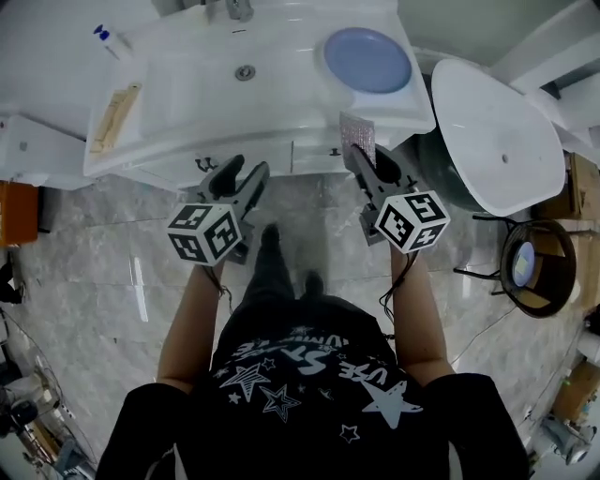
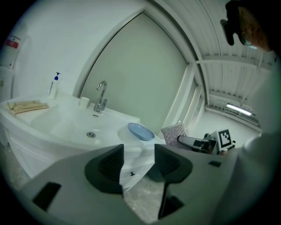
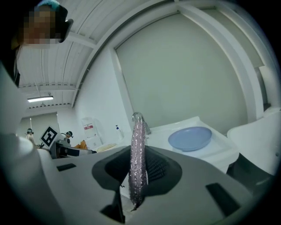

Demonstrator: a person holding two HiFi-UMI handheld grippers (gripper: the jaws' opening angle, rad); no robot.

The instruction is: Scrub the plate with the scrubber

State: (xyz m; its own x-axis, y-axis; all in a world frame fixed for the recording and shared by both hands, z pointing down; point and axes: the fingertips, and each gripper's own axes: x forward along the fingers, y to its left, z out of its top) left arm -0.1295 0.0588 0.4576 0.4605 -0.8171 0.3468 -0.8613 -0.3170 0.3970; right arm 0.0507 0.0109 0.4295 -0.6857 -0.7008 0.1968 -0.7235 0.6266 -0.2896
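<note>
A light blue plate (image 1: pixel 367 59) lies on the right ledge of the white washbasin (image 1: pixel 187 89); it also shows as the plate (image 2: pixel 140 131) and the plate (image 3: pixel 190 137). My right gripper (image 1: pixel 361 159) is shut on a silvery glittery scrubber (image 1: pixel 357 136), which stands edge-on between the jaws as the scrubber (image 3: pixel 138 158), short of the basin's front edge. My left gripper (image 1: pixel 242 172) is open with nothing between its jaws, pointing at the basin front; the left gripper (image 2: pixel 138 163) frames the basin edge. The scrubber (image 2: pixel 174 133) shows at its right.
A tap (image 1: pixel 238 9) stands at the basin's back, a soap pump bottle (image 1: pixel 111 39) and a beige cloth (image 1: pixel 114 117) at its left. A second white basin (image 1: pixel 502 141) leans at the right. The person's legs stand on the marble floor (image 1: pixel 112 281).
</note>
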